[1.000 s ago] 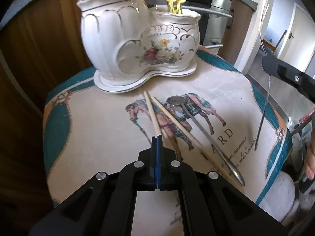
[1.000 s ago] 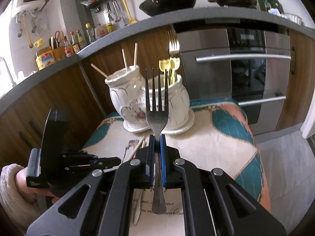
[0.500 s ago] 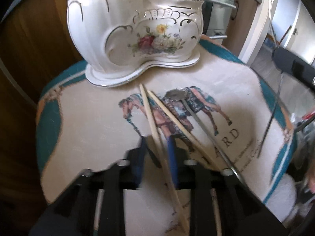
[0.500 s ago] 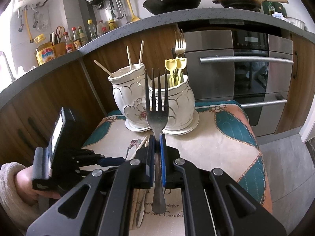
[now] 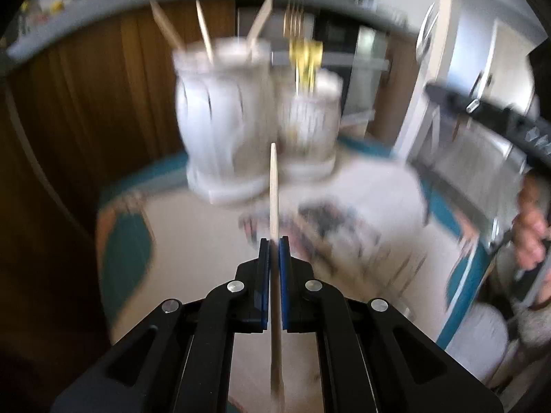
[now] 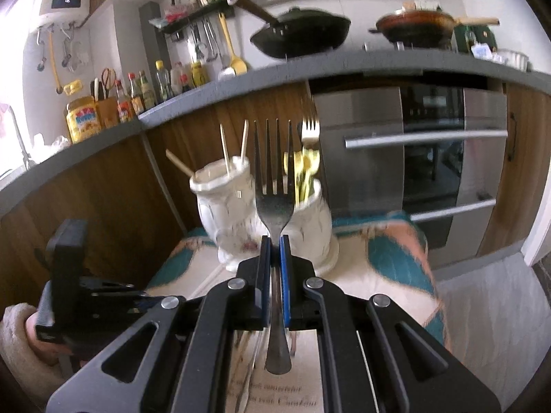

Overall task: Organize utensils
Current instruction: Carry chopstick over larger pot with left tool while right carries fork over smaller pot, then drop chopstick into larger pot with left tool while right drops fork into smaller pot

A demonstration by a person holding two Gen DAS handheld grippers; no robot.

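Note:
My left gripper [image 5: 274,241] is shut on a wooden chopstick [image 5: 273,189], lifted off the cloth and pointing at the white ceramic holder [image 5: 220,117]. The holder's taller left pot carries chopsticks [image 5: 205,31]; its lower right pot [image 5: 310,127] carries yellow utensils and a gold fork [image 5: 294,17]. My right gripper [image 6: 274,239] is shut on a steel fork [image 6: 273,186], tines up, in front of the same holder [image 6: 224,213]. The left gripper's body [image 6: 65,275] shows at the lower left of the right wrist view.
The holder stands on a small table under a teal-edged printed cloth [image 5: 193,241]. More utensils [image 6: 248,361] lie on the cloth below my right gripper, blurred. Wooden cabinets [image 6: 103,199], an oven [image 6: 430,158] and a grey counter [image 6: 344,65] stand behind. A hand [image 5: 532,227] is at the right.
My left gripper opened around a chopstick on the cloth, shut on it and lifted it, tilting up toward the holder. The right gripper rose a little, still holding the fork.

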